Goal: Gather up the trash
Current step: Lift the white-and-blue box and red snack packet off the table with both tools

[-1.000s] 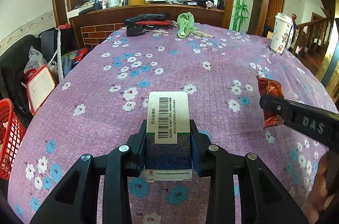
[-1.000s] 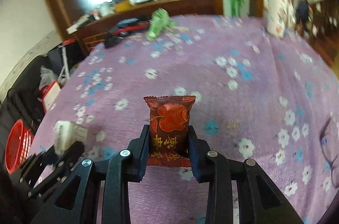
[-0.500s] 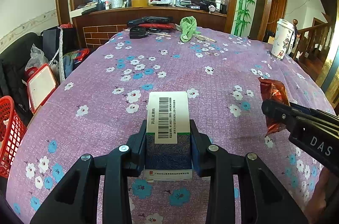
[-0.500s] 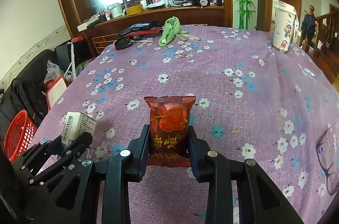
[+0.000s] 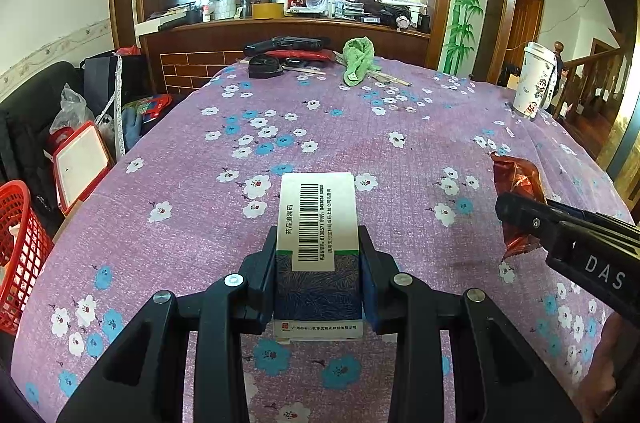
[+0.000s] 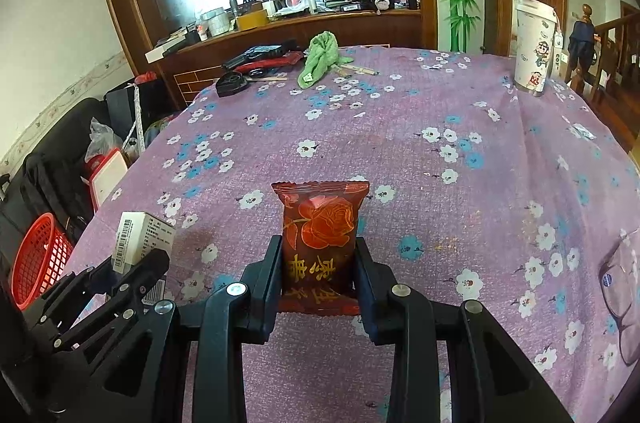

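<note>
Change: both grippers have lifted a little since a second ago, each load unchanged in its grip, so both pickups look done
Box: the medicine box (image 5: 318,247) is pinched between the fingers of the left gripper (image 5: 319,271), held above the tablecloth (image 5: 360,143)
Wrapper: the red snack wrapper (image 6: 319,243) is clamped upright in the right gripper (image 6: 316,275)
Next: likely a carry to the red basket (image 6: 38,259) (off the table's left edge, on the floor)
Surface: purple floral cloth with a green rag (image 5: 357,59) and a paper cup (image 5: 534,79) at the far side
Room: cluttered wooden counter (image 5: 280,27) behind
</note>
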`<state>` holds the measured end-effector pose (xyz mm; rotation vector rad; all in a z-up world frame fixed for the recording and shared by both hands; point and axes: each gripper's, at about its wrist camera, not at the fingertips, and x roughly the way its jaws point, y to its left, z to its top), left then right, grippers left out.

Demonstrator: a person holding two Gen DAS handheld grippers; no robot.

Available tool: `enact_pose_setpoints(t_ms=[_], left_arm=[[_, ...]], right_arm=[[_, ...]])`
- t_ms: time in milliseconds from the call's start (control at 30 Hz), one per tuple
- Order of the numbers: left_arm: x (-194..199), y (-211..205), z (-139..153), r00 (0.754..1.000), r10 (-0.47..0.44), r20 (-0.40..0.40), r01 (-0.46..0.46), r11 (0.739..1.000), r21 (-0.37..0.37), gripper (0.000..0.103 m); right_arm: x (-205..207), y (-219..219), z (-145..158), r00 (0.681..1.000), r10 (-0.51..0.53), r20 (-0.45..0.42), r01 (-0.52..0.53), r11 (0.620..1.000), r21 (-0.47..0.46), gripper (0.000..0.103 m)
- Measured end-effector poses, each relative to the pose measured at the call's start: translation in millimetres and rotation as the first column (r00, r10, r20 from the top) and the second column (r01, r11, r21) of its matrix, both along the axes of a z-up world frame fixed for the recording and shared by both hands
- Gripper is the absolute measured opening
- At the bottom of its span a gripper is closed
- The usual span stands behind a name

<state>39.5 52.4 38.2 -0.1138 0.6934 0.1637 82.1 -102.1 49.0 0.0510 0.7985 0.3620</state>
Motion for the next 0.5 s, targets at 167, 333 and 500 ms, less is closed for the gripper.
enact_pose_setpoints(t_ms=[167, 333, 500], left_arm=[[-0.1, 0.2, -0.5, 1.000, 0.002, -0.001, -0.002, 1.000, 0.002, 0.033], [0.2, 0.4, -0.9, 1.000, 0.001, -0.002, -0.001, 1.000, 0.002, 0.033], [0.2, 0.4, -1.2, 1.000, 0.000, 0.001, 0.000, 1.000, 0.006, 0.033]], right_arm=[[-0.1, -0.4, 0.2, 1.000, 0.000, 0.000, 0.000, 1.000, 0.005, 0.036], [0.5, -0.8, -0.2, 1.000, -0.001, -0.005, 0.001, 1.000, 0.008, 0.036], [0.4, -0.2, -0.6, 1.000, 0.001, -0.003, -0.001, 1.000, 0.008, 0.036]])
